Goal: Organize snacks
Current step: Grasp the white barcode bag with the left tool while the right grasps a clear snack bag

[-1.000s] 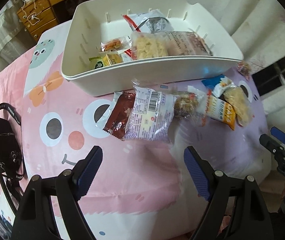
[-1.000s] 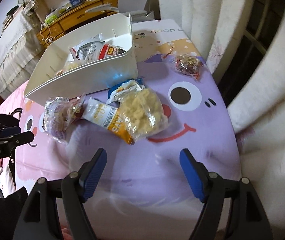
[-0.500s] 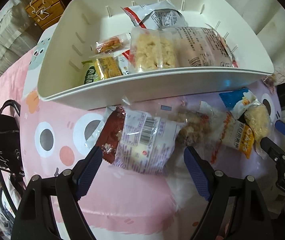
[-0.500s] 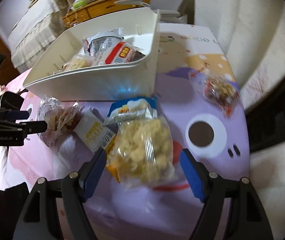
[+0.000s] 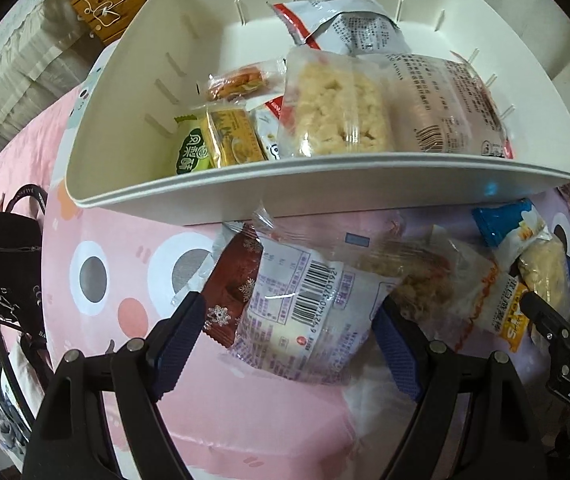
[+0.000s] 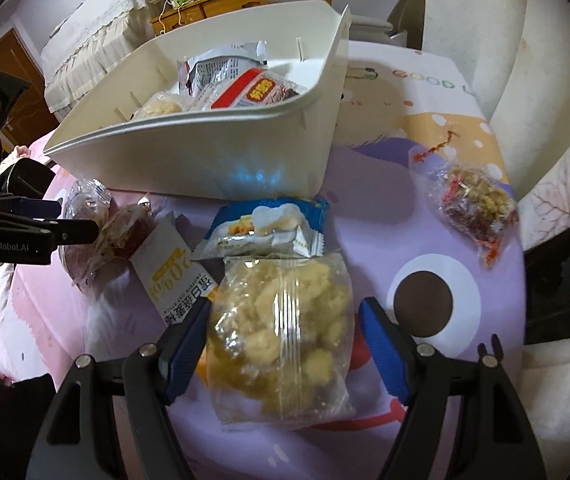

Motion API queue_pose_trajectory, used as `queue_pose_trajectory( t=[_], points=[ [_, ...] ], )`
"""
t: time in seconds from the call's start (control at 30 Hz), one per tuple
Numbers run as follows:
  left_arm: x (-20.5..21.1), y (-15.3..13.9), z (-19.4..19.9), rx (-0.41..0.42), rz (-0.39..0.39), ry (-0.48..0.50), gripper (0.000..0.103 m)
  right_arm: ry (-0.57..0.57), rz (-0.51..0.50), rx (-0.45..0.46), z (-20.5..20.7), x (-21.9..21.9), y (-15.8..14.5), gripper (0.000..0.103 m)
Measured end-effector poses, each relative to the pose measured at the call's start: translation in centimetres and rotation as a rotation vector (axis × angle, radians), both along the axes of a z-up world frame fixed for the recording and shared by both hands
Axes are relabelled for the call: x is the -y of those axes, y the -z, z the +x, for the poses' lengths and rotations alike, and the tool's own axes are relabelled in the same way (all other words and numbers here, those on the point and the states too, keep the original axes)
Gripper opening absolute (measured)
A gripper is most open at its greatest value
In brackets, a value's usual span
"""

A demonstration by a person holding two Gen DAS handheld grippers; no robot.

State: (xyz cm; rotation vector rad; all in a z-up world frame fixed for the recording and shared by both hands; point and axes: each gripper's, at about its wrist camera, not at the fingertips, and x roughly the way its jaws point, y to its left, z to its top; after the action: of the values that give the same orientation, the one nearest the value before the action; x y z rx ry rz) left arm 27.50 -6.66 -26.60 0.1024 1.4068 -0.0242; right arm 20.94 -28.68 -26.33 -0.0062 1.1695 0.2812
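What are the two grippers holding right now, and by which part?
Nothing is held. The left gripper stands open around the barcode packet; the right gripper stands open around the clear bag of yellow puffs, its pads not pressing it.

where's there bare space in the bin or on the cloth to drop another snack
In the white bin, the left end is bare, between its left wall and the green packet; the right half is piled with bags. On the cloth, free patches lie around the pink cartoon eyes and the purple eye. The strip along the bin's front wall is crowded with packets.
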Motion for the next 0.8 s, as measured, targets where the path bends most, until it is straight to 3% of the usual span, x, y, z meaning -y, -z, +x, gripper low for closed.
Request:
queue_pose_trajectory(
  t=[0.37, 0.43, 0.6, 0.8],
  points=[
    [0.3, 1.4, 0.4, 0.01, -0.005, -0.017, 0.068, 0.008, 0.059, 0.001, 1.0, -0.3, 0.5, 0.066],
    [0.2, 1.5, 0.5, 0.013, -0.021, -0.018, 0.058, 0.013, 0.065, 0.001, 1.0, -0.2, 0.5, 0.064],
    [0.2, 1.7, 0.7, 0.014, -0.027, -0.031, 0.049, 0.027, 0.084, -0.008, 1.1, 0.1, 0.5, 0.058],
    [-0.6, 1.7, 0.7, 0.015, -0.023, -0.031, 0.046, 0.038, 0.084, -0.017, 0.8, 0.3, 0.3, 0.056]
  ],
)
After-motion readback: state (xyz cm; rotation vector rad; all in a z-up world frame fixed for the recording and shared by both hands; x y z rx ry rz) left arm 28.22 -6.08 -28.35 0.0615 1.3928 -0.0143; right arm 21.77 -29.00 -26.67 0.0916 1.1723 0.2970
